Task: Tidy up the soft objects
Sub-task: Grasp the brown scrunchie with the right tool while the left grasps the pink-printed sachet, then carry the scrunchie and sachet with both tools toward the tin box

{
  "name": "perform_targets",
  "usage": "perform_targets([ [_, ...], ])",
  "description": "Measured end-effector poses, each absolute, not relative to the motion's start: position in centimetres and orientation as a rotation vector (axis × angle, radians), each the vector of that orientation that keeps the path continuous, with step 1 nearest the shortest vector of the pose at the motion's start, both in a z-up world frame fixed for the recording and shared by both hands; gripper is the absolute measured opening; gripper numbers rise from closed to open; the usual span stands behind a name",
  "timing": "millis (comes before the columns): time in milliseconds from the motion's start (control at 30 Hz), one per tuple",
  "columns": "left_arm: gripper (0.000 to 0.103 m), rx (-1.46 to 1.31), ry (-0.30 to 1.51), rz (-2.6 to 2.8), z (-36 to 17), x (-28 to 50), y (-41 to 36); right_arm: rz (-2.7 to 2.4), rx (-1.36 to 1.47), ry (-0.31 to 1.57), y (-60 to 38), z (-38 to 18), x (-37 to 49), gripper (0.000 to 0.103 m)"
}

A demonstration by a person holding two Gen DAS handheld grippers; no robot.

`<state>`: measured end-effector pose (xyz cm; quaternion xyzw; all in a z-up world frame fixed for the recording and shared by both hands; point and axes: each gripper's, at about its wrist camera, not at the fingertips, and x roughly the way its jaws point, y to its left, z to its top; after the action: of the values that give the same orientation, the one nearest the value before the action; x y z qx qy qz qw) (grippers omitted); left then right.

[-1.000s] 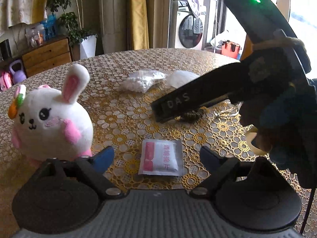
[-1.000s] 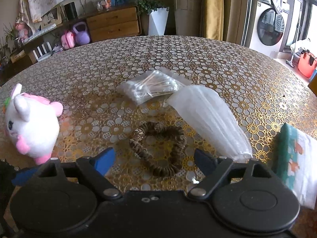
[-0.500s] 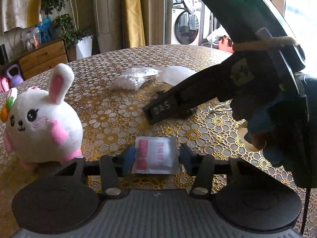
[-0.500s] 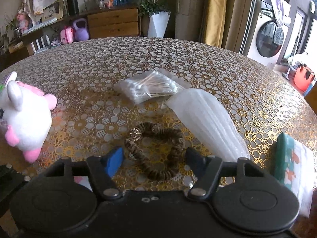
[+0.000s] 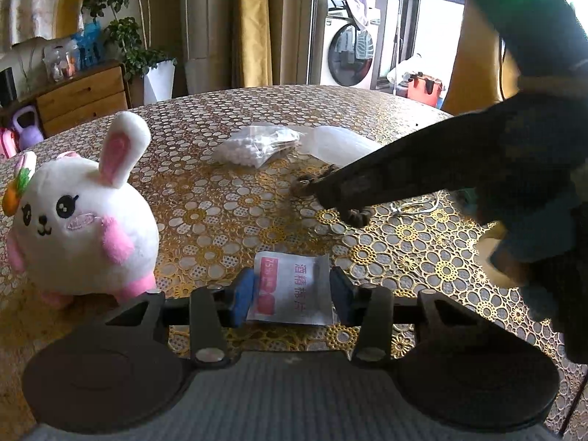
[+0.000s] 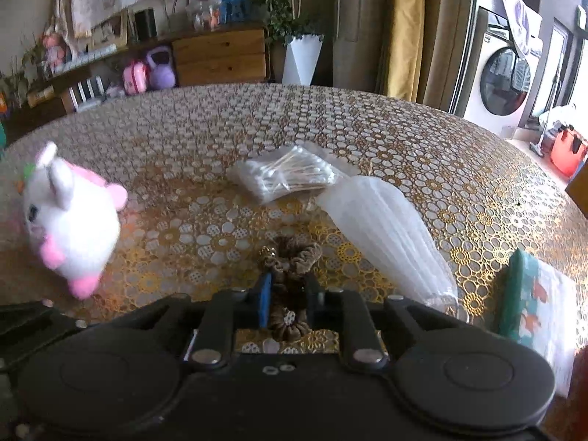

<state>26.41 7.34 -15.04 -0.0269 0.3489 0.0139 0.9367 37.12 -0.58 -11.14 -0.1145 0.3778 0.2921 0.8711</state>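
On table, left gripper (image 5: 292, 296) pinching sachet (image 5: 292, 290), right gripper (image 6: 288, 299) squeezing scrunchie (image 6: 290, 257)

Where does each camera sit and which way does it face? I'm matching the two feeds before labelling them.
Left wrist: on the left gripper, looking along its fingers across the table at the white sachet they close on; the right gripper's black body crosses at right.
Right wrist: on the right gripper, facing the brown scrunchie pinched between its fingers.
Shared: plush bunny, cotton swab bag, washing machine.

Fuzzy plush bunny (image 5: 82, 217), glossy tablecloth (image 5: 228, 198)
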Motion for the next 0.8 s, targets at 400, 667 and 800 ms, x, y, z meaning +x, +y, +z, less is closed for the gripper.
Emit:
perform_targets([
  [400,0.04,-0.107,0.737,0.045,-14.4,25.5,8.0,0.629,-0.158,0.768,-4.5,-8.2,33.3,0.016],
  [667,0.04,-0.137,0.736,0.03,-12.3,23.6,7.6,0.609,-0.102,0.759,-8.3,-6.1,30.3,0.016],
  [800,0.04,-0.144,0.729,0.008,-10.7,22.6,6.7,0.6,-0.065,0.751,-10.3,-4.9,28.8,0.016],
])
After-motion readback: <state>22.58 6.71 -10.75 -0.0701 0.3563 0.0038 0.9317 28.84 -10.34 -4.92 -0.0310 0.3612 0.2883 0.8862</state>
